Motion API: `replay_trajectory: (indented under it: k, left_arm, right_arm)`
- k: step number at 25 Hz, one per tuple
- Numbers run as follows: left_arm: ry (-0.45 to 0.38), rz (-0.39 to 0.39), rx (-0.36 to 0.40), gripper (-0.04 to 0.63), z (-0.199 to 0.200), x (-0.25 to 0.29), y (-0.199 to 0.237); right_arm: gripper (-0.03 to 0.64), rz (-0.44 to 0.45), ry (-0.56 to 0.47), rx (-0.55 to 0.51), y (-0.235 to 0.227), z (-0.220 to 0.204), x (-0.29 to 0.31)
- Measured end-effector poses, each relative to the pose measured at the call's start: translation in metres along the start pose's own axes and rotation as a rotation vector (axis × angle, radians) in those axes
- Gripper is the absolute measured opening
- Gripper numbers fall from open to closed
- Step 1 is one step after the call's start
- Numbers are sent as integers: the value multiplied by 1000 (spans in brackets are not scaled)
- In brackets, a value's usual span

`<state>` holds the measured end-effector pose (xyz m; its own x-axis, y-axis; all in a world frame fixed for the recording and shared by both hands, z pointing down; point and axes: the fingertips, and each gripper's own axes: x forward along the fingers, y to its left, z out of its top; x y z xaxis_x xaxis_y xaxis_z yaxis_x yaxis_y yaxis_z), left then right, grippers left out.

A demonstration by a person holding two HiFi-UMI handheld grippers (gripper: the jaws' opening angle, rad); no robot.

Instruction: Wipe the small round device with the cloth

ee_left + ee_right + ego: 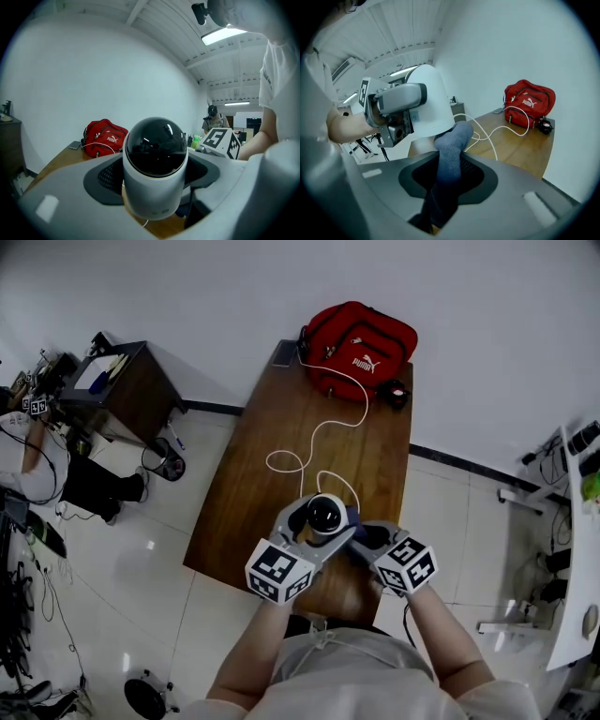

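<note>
Small round device [155,168] here: white body, glossy black dome on top, upright over the near end of the wooden table [272,456]. Can't tell whether resting on the wood or lifted slightly off it. Pinched from both sides by the left gripper [309,529], jaws closed against the white body with the dome poking up above them.

Over on the right gripper [447,180], jaws clamped on the cloth [451,150]. Grey-blue, sock-like knit, standing up out of the jaws in a rolled bunch. Top end pressed right up against the lower side of the device's white shell, opposite the side facing the left gripper's camera.

From the head view, both grippers close together just in front of the person, angled in toward each other with the device in the middle.

Further back on the table: white cable [314,442] looping from the device toward a red bag [359,346] at the far end. Also a phone [284,353] lying flat just left of the bag, and a small black object [395,393] touching its right side, too small to identify
</note>
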<state>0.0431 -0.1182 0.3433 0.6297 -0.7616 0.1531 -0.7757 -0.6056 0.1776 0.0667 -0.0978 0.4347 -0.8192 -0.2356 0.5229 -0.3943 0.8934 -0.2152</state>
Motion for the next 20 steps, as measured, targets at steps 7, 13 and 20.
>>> replay_trajectory:
  k: [7,13,20]
  left_arm:
    - [-26,-4,29,376,10,-4,3]
    - [-38,10,9,376,4,-9,8]
    - [-60,-13,9,376,17,-16,1]
  right_arm:
    - [107,36,-24,-152,37,16,0]
    - [107,136,-22,-161,59,6,11]
    - [107,96,21,-132,36,-4,38]
